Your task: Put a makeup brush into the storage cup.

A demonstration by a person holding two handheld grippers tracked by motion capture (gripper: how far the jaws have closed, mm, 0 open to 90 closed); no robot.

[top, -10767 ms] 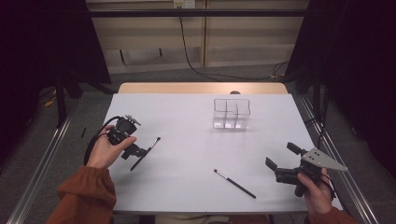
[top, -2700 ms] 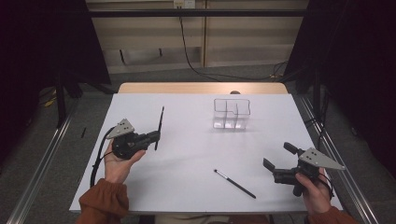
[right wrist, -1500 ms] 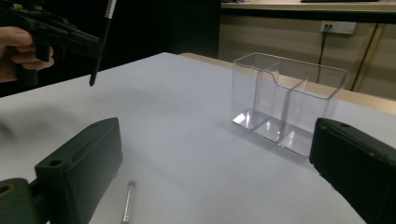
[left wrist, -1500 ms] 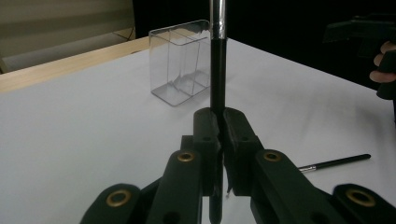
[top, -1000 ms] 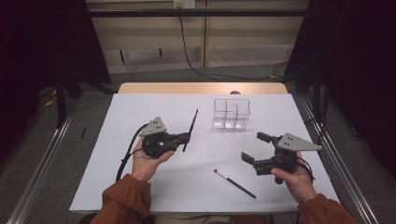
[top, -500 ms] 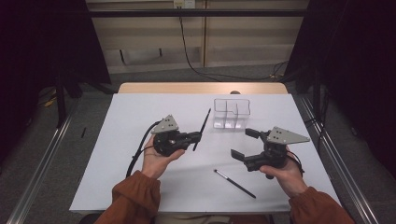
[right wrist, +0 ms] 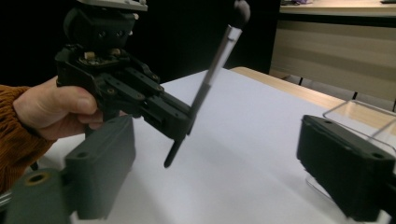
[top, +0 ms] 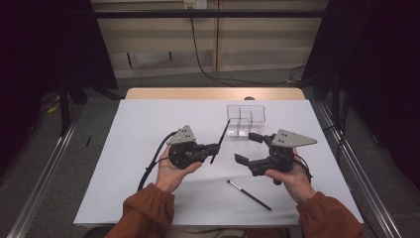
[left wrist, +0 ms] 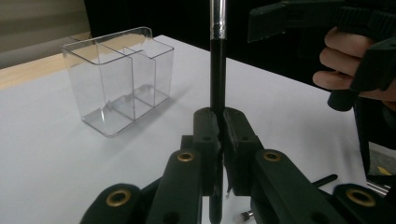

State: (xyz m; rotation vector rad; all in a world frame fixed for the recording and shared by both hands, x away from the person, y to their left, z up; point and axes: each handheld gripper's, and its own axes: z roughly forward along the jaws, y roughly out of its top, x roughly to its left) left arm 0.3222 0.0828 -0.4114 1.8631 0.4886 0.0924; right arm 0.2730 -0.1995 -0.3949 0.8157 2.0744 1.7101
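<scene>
A 2nd brush (top: pixel 249 194) lay loose on the white table (top: pixel 124 148), nearest the person, between the two forearms & apart from both tools. Left gripper (top: pixel 214 147) was clamped on a black makeup brush (top: pixel 220 142), handle pinched between the jaws, brush tilted up w/ its tip toward the organizer. Right gripper (top: pixel 248 148) was spread wide, nothing between its jaws, just right of the held brush. Farther back stood the clear acrylic organizer (top: pixel 245 119), upright, divided into compartments; compartments looked empty in left gripper view (left wrist: pixel 119 74).
</scene>
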